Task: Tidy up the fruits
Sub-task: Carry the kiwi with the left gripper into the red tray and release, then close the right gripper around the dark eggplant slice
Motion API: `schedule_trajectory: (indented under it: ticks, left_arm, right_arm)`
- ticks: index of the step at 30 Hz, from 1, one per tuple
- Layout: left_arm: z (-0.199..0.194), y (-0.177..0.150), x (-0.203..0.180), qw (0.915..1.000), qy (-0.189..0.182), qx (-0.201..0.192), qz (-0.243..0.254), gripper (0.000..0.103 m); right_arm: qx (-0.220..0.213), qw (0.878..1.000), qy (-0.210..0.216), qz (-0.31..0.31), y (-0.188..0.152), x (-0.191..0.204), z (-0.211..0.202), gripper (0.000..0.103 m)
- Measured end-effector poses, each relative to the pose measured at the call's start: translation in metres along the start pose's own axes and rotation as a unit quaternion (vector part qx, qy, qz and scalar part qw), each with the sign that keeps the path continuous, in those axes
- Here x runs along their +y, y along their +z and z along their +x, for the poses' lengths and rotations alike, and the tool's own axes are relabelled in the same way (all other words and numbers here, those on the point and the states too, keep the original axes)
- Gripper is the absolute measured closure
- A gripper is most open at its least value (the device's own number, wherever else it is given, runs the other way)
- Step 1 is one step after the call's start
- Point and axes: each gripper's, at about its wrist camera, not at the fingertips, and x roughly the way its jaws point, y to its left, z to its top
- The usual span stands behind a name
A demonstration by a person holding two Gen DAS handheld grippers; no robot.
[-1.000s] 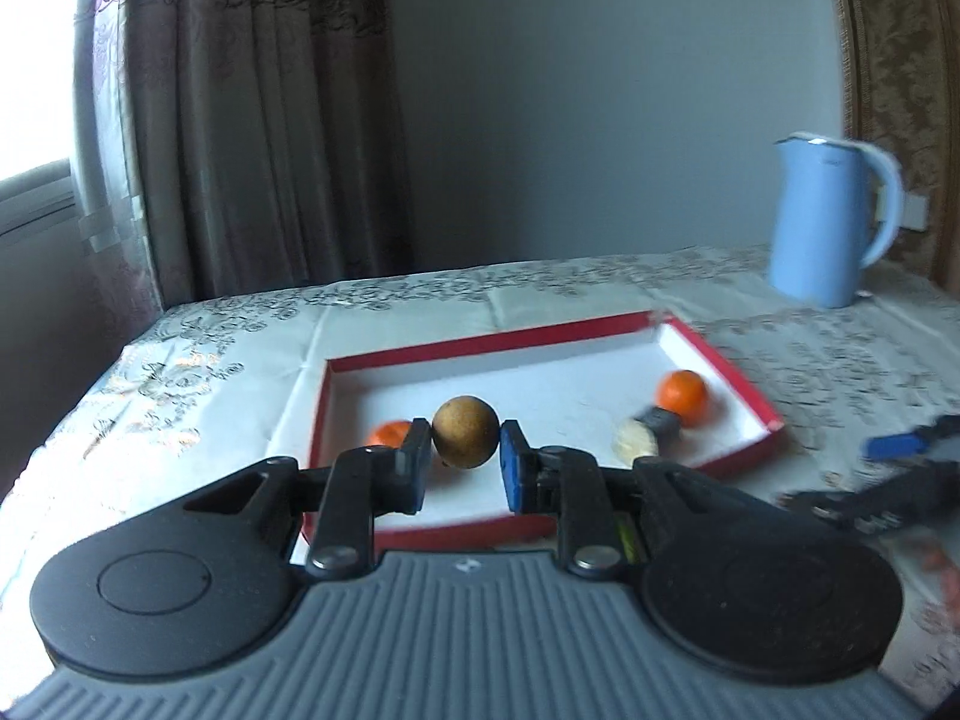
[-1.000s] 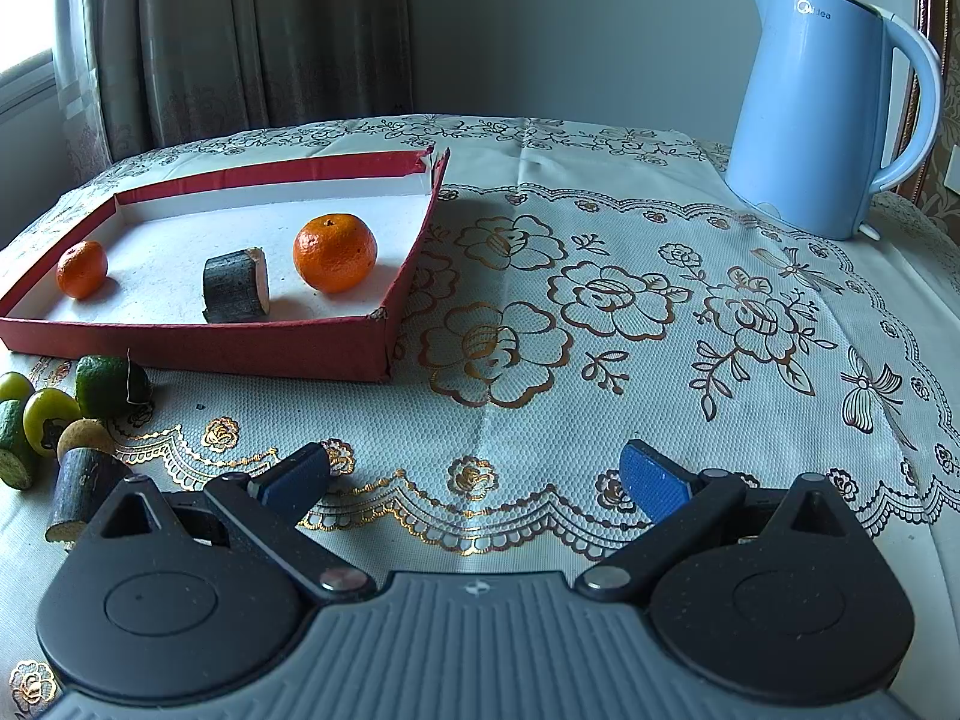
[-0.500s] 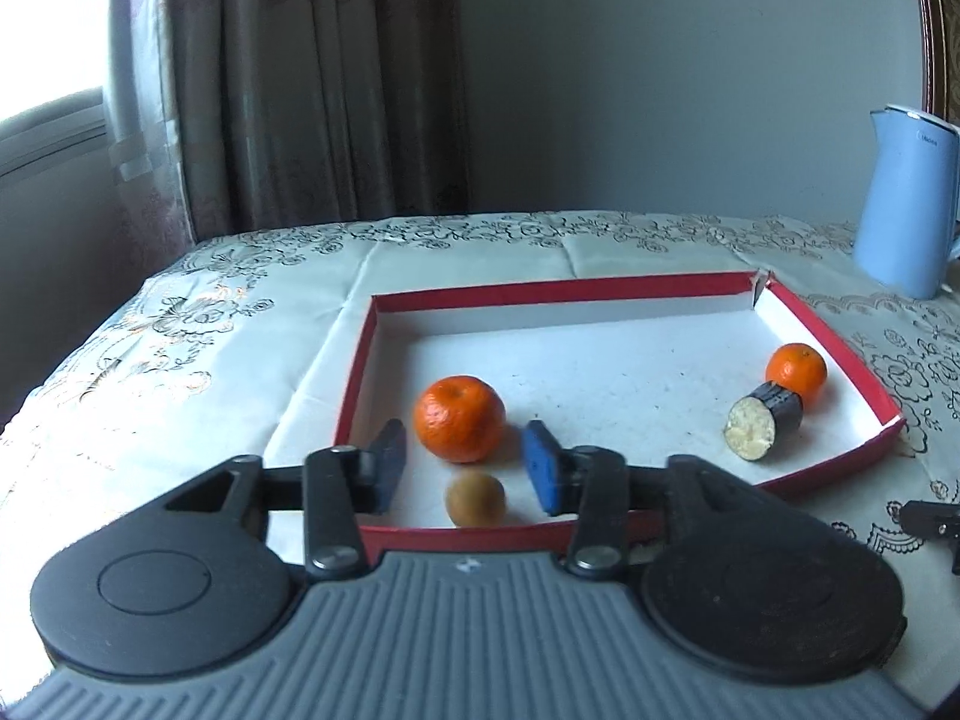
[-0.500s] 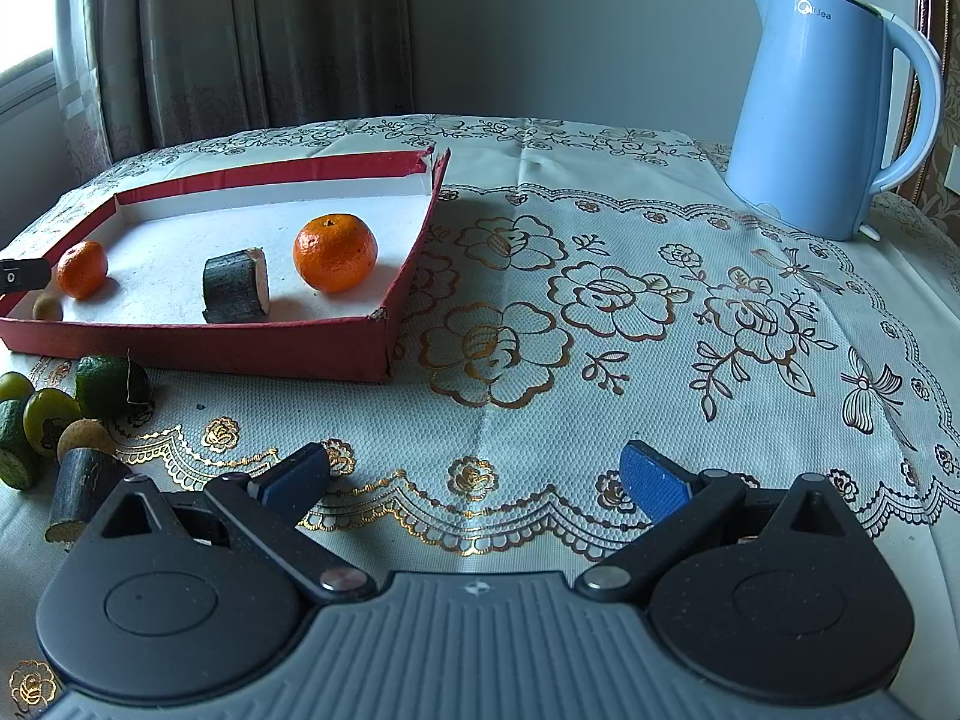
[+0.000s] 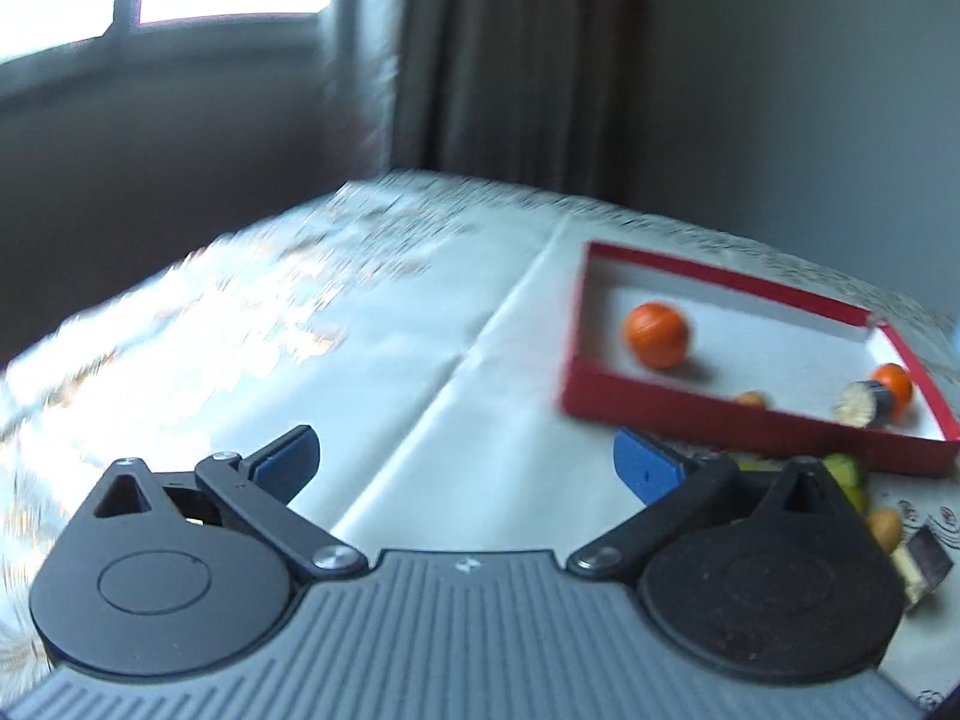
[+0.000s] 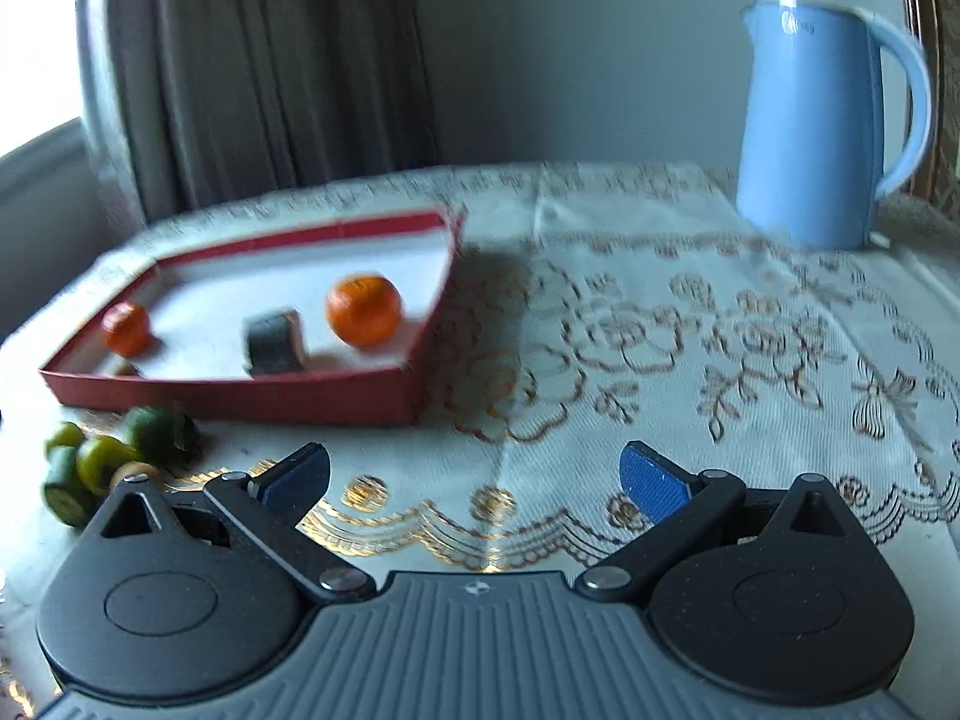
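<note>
Both tools are seen apart and empty. The left tool (image 5: 465,462) is held over bare cloth off the tray's left side, nothing between its pads; its view is smeared by blur, so its heading cannot be told. The right tool (image 6: 474,477) is held low over the surface (image 6: 690,360), jaws wide, in front of the tray's near right corner, with the loose fruit to its left. The tray (image 6: 240,399) is placed toward the surface's left side and serves as the collecting spot. Four things are seen inside: an orange (image 6: 364,309) near its right wall, a dark cut piece (image 6: 274,343) just beside that, a smaller orange (image 6: 126,327) at the left end, and a small brown fruit (image 5: 750,399) against the near wall, mostly hidden behind that wall in the right view. Unsorted pieces are left outside, grouped just off the tray's near left corner: green fruit (image 6: 157,432), yellow-green pieces (image 6: 90,462), a brown one (image 5: 885,528) and a dark cut piece (image 5: 918,564). These are judged to be the remaining work, so the task is taken as partly done. Wide jaws on both tools fit a next pick from that group. The kettle (image 6: 822,120) stands at the far right edge, well apart and not part of the task.
</note>
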Motion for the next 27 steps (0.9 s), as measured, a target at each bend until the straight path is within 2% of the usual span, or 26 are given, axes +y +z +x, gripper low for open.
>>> schedule_trajectory:
  ticks: [3,5,11,20,22,23,26,27]
  left_arm:
    - [0.004,0.000,0.024,0.9977,-0.011,0.012,-0.066,0.000]
    - [0.003,-0.001,0.032,0.9963,-0.005,0.010,-0.085,0.000]
    - [0.003,-0.002,0.025,0.9978,-0.010,0.013,-0.064,0.000]
    - [0.006,-0.001,0.030,0.9964,-0.024,0.018,-0.080,0.000]
    - [0.006,-0.001,0.030,0.9964,-0.027,0.017,-0.079,0.000]
    - [0.005,-0.001,0.030,0.9964,-0.028,0.017,-0.079,0.000]
    - [0.006,-0.001,0.030,0.9963,-0.031,0.017,-0.078,0.000]
    - [0.006,-0.001,0.030,0.9962,-0.032,0.017,-0.079,0.000]
  right_arm:
    - [-0.029,0.999,0.031,-0.014,-0.003,0.012,-0.022,0.000]
    - [-0.049,0.997,0.054,-0.033,-0.008,0.025,-0.038,0.000]
    - [-0.069,0.984,0.070,-0.146,-0.029,0.082,-0.065,0.000]
    - [-0.036,0.976,0.069,-0.203,-0.033,0.122,-0.047,0.002]
    - [-0.023,0.976,0.068,-0.204,-0.034,0.125,-0.041,0.008]
    - [-0.015,0.977,0.067,-0.203,-0.034,0.124,-0.037,0.015]
    - [0.012,0.979,0.067,-0.193,-0.033,0.121,-0.026,0.045]
    - [0.021,0.979,0.070,-0.188,-0.033,0.120,-0.022,0.047]
